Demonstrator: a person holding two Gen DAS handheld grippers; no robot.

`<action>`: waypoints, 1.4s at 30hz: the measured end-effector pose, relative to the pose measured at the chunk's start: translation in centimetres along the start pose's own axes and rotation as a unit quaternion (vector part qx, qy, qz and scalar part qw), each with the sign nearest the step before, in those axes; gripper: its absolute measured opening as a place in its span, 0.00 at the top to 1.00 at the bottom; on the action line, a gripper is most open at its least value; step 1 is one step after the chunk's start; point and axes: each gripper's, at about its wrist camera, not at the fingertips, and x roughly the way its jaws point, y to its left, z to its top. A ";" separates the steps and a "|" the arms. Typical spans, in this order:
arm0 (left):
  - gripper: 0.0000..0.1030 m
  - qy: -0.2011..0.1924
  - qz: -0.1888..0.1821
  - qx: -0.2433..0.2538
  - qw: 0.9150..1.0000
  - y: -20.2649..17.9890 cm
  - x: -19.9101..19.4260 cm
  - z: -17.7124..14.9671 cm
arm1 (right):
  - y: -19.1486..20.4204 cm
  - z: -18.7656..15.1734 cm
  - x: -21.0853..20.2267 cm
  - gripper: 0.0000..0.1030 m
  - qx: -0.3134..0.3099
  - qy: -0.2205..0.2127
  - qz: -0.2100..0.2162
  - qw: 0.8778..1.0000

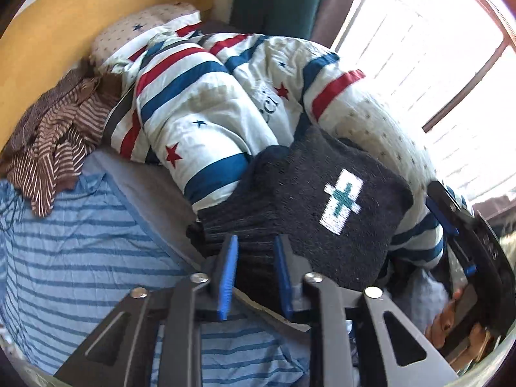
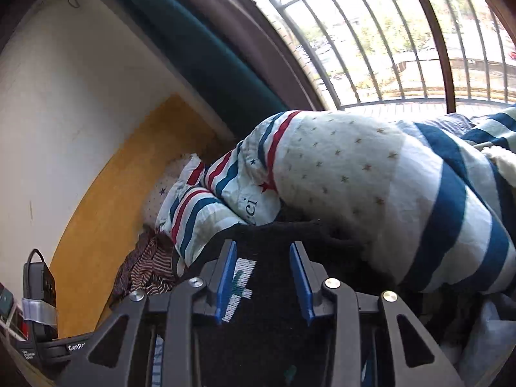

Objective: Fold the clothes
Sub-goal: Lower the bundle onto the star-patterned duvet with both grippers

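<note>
Left tongs clenched on dark sweater; right tongs grasping same sweater. Duvet ahead: "ci" legible; "GenRo" lower left.

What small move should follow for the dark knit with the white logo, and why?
Probably lift it clear and carry it toward the blue striped shirt. Both the left claw and right claw straddle the dark knit, which lies bunched against the quilt.

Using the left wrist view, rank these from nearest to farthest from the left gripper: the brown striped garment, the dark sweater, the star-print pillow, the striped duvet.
1. Dark sweater: between the left gripper's pads.
2. Striped duvet: just beyond the sweater.
3. Brown striped garment: far left, by the headboard.
4. Star-print pillow: at the top, behind the duvet.
</note>
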 end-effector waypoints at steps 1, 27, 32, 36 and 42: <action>0.86 0.019 0.004 0.015 1.000 0.9 1.2 -0.1 | 0.1 -0.1 1.6 0.62 -0.012 0.019 -0.006 1.000; 0.87 0.074 -0.047 0.013 0.996 4.7 1.1 1.3 | 3.4 3.6 4.0 0.31 -0.157 0.025 -0.133 0.978; 0.87 0.105 -0.014 0.035 0.994 2.6 5.3 1.7 | 2.5 3.1 11.9 0.46 -0.187 0.170 -0.127 0.959; 0.87 0.095 -0.022 -0.040 0.994 4.9 8.6 1.4 | 1.3 0.4 16.1 0.43 -0.217 0.179 -0.119 0.952; 0.87 0.094 -0.081 -0.110 0.986 7.9 9.0 0.2 | 2.2 -0.5 15.1 0.43 -0.230 0.146 -0.149 0.950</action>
